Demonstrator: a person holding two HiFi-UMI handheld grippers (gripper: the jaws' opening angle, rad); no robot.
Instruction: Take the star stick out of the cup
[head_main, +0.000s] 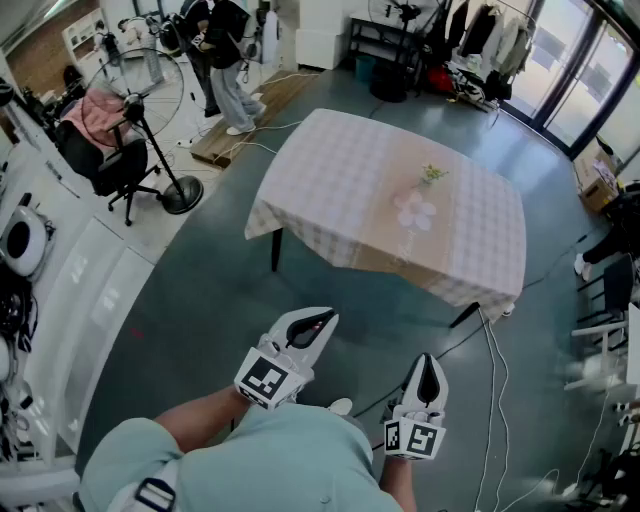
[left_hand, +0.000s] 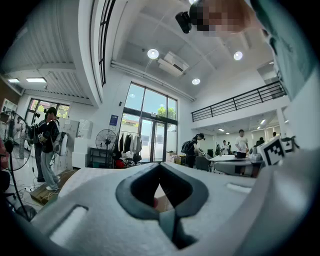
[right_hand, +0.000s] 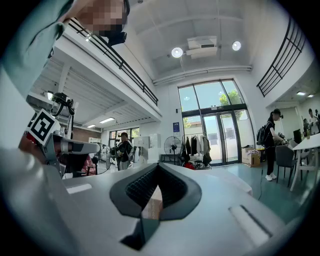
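Note:
In the head view a table with a pale checked cloth (head_main: 330, 190) stands ahead, well beyond both grippers. On its right half is a pale pink star-shaped piece (head_main: 413, 212); the cup under it is too small to make out. A small green sprig (head_main: 432, 175) lies just behind it. My left gripper (head_main: 322, 318) and right gripper (head_main: 427, 358) hover over the dark floor, close to my body and far short of the table. Both are shut with nothing between the jaws, as the left gripper view (left_hand: 160, 166) and right gripper view (right_hand: 157, 167) show.
A standing fan (head_main: 150, 100) and an office chair (head_main: 110, 160) are at the far left, and a person (head_main: 225, 60) stands at the back. Cables (head_main: 490, 370) run across the floor right of the table. White cabinets (head_main: 70, 300) line the left side.

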